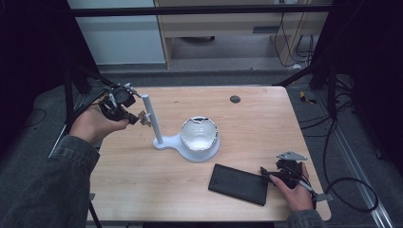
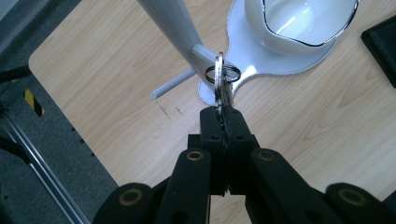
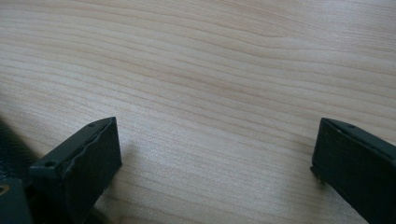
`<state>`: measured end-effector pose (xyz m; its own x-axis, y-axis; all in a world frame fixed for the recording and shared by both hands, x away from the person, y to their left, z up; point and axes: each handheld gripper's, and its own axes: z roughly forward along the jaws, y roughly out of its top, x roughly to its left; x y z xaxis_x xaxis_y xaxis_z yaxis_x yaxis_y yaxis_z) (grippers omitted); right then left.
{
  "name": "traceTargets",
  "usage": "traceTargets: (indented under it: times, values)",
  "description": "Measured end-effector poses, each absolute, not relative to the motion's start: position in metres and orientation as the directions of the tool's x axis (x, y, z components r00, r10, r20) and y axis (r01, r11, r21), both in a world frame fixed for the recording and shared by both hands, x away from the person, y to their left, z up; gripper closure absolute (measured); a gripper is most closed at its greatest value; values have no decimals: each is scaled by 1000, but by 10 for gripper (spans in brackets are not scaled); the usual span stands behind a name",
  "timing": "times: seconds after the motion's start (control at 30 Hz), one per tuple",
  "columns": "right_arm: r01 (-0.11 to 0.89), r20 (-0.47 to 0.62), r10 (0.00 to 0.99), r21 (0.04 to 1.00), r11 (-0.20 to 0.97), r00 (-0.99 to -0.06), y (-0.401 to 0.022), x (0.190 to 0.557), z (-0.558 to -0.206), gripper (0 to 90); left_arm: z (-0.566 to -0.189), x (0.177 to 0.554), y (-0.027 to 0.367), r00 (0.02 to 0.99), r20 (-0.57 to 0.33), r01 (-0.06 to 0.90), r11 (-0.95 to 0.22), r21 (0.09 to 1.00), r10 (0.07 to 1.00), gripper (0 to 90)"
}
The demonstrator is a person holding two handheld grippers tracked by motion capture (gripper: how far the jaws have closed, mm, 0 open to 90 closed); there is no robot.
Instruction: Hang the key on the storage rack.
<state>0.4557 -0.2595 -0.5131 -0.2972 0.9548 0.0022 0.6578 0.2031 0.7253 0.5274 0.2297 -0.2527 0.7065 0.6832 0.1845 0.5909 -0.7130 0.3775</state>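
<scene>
The keys (image 2: 222,88), clamped in the left claw (image 2: 223,112), sat with their ring (image 2: 223,74) at the stand's peg (image 2: 204,52); hooking it on seemingly came next. The right claw (image 3: 215,158) stood apart.

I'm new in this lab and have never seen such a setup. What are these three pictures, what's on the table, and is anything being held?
A person holds a hand tool with two black jaws in each hand. One camera looks down from above; one rides on each tool. On the table stand a white stand with a post and a bowl, and a black case lies nearby. The left gripper is shut on a key, its ring at the post's peg. The right gripper is open over bare wood beside the case.
</scene>
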Motion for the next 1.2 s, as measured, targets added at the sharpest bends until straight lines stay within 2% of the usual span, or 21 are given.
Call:
traceTargets:
  times: [0.2, 0.27, 0.43, 0.7, 1.2]
  values:
    - [656, 1, 953, 726, 207, -302, -259, 456, -513, 14, -254, 530, 228, 708, 176, 595, -711, 373, 684, 886]
    - [657, 2, 954, 726, 205, -301, -259, 455, -513, 14, -255, 530, 227, 700, 207, 595, -719, 359, 683, 886]
    - [656, 2, 953, 726, 207, -302, -259, 455, -513, 14, -257, 534, 228, 697, 181, 603, -703, 376, 694, 885]
    - [655, -1, 952, 726, 210, -305, -259, 455, -513, 14, -264, 537, 227, 694, 191, 606, -706, 367, 695, 885]
    - [655, -4, 951, 725, 215, -308, -258, 455, -513, 12, -273, 537, 235, 684, 164, 604, -678, 419, 711, 884]
